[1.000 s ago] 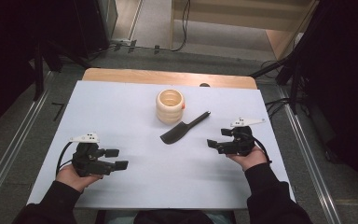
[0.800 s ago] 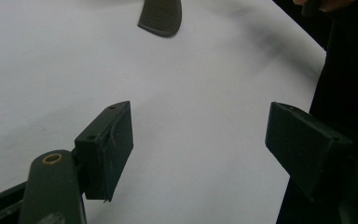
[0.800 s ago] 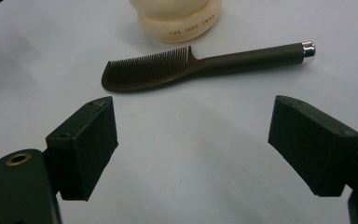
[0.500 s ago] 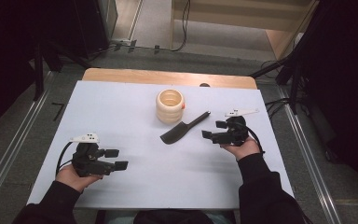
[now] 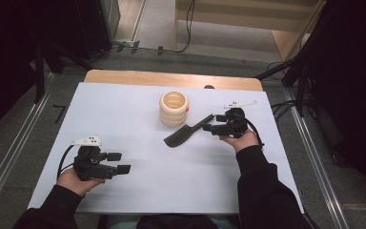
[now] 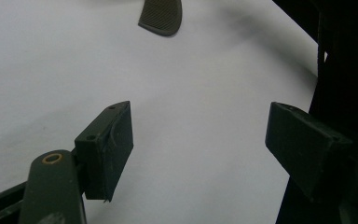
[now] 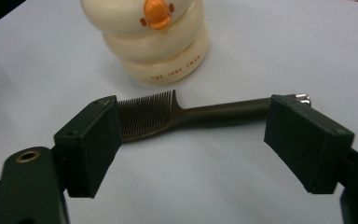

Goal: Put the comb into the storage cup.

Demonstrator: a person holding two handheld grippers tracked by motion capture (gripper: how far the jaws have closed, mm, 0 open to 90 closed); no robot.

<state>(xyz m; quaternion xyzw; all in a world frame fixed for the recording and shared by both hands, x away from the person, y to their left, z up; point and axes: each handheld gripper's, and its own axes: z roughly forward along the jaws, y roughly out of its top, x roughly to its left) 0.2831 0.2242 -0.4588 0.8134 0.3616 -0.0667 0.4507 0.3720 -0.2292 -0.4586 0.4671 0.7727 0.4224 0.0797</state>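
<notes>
A dark comb (image 5: 186, 133) with a long handle lies on the white table (image 5: 124, 109), just right of a cream ribbed holder (image 5: 174, 108) that bears an orange beak mark (image 7: 157, 12). My right gripper (image 5: 210, 127) is open at the handle's end. In the right gripper view the comb (image 7: 196, 115) lies across the gap between the two jaws, its handle tip by the right jaw. My left gripper (image 5: 118, 162) rests open near the front left of the table. The left gripper view catches the comb's toothed end (image 6: 161, 16) far ahead.
A wooden strip (image 5: 171, 78) borders the table's far edge. Metal rails (image 5: 9, 152) run along both sides on the floor, and cables (image 5: 281, 102) trail at the right. Dark equipment stands at the far left and right.
My right gripper has moved forward and left, from the table's right side up to the end of the comb's handle. The left gripper has stayed put.
</notes>
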